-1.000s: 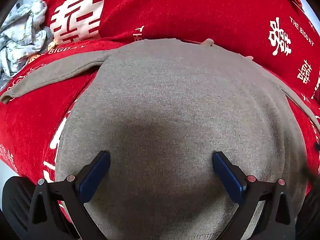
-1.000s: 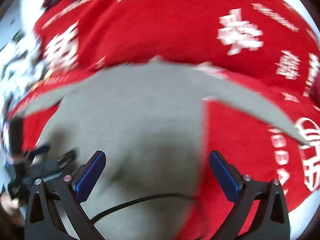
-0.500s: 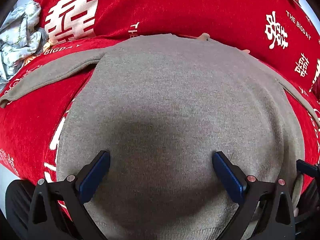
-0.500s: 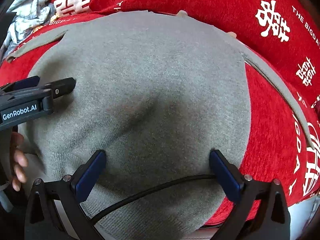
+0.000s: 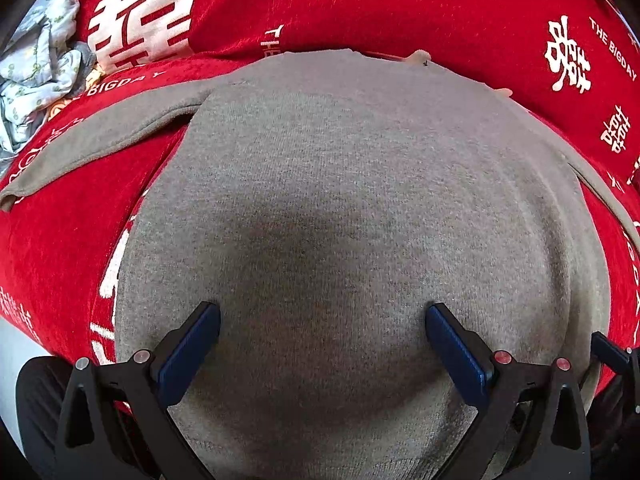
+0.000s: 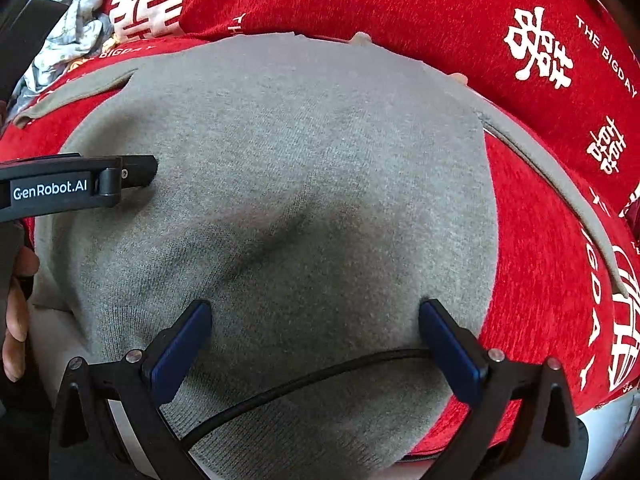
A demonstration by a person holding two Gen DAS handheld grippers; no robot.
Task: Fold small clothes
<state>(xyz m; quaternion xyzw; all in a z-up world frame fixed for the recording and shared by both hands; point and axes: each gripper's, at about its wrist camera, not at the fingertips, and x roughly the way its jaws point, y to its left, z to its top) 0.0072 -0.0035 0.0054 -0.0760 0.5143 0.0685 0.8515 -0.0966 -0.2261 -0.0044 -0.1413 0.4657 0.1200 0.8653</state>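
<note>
Grey sweater [image 5: 340, 200] flat on red cloth [image 5: 380, 12] | left gripper [image 5: 322, 320] agape | right gripper [image 6: 316, 316] agape

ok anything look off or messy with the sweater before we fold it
Mostly flat. The grey sweater shows one diagonal crease mid-body, ahead of the open right hand-held gripper. A black cable lies across its hem. A crumpled pale garment sits on the red blanket at far left. No damage visible.
</note>
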